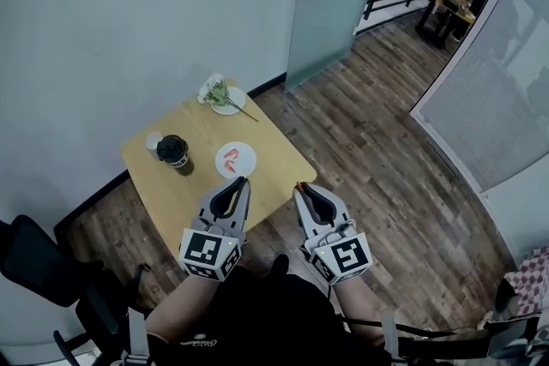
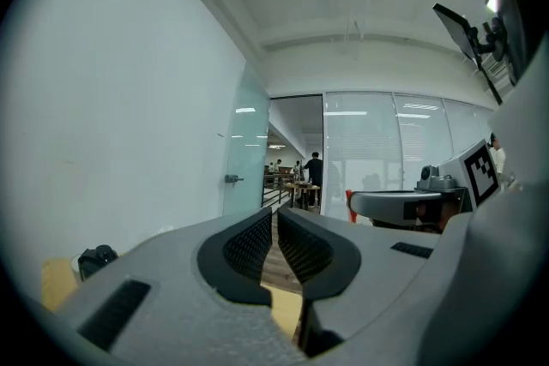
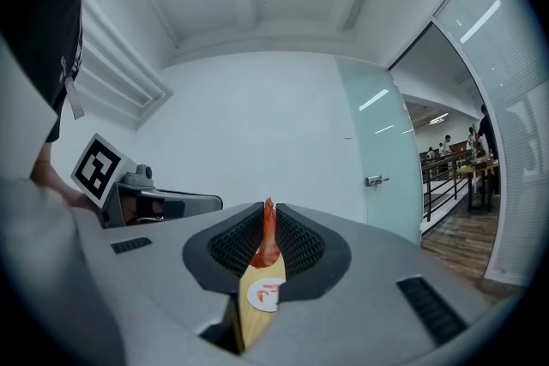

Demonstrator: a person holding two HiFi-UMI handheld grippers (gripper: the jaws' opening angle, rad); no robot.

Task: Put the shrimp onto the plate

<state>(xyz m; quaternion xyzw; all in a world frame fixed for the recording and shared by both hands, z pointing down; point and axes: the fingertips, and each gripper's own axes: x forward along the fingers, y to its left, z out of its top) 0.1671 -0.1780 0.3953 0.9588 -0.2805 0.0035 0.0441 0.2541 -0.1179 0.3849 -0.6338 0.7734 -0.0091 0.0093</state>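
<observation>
While poised level, side by side, by the wooden table, holds left gripper with jaws together, empty; clamps right gripper on an orange shrimp, apart from the white plate ahead.

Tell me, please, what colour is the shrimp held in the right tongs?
The shrimp is orange-red, clearest in the right gripper view.
</observation>
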